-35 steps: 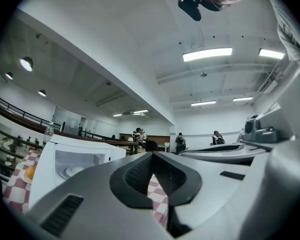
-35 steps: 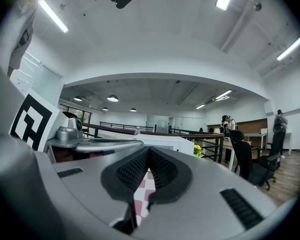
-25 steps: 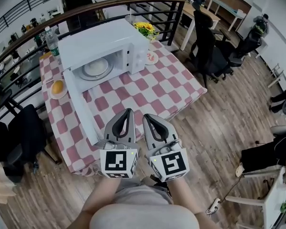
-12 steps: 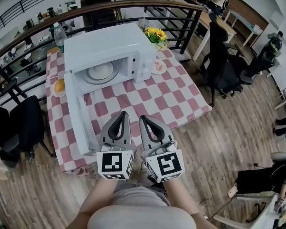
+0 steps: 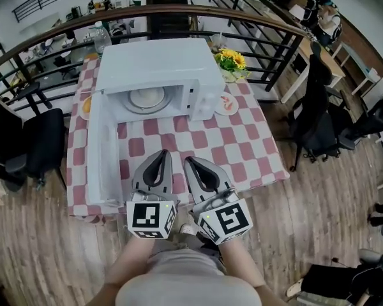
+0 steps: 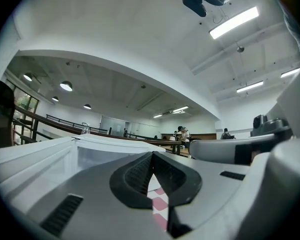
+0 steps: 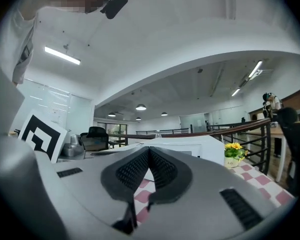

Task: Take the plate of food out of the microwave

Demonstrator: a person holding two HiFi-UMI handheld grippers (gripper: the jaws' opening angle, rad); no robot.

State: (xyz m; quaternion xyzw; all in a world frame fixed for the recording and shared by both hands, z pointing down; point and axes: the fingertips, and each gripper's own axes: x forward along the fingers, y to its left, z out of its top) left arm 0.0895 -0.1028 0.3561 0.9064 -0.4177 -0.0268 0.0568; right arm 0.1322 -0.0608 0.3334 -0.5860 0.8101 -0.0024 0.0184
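A white microwave (image 5: 159,69) stands at the back of the chequered table (image 5: 249,148), its door (image 5: 102,152) swung wide open to the left. Inside it lies a white plate of pale food (image 5: 147,97). My left gripper (image 5: 162,153) and right gripper (image 5: 189,161) are held side by side over the table's near edge, well short of the microwave. Both point level toward it, shut and empty. In the left gripper view the left gripper (image 6: 152,156) has the door and the microwave (image 6: 90,151) ahead. The right gripper (image 7: 149,149) faces the microwave (image 7: 190,146).
A small plate with a bun (image 5: 86,106) sits left of the microwave, and another small plate (image 5: 227,104) sits at its right. Sunflowers in a pot (image 5: 233,61) and a water bottle (image 5: 102,36) stand behind. Black chairs (image 5: 32,145) (image 5: 319,126) flank the table, and a railing (image 5: 179,10) runs behind.
The view has swung so the table and microwave now lie squarely ahead instead of off to the left. Both grippers stay side by side and shut, shifted across with the body.
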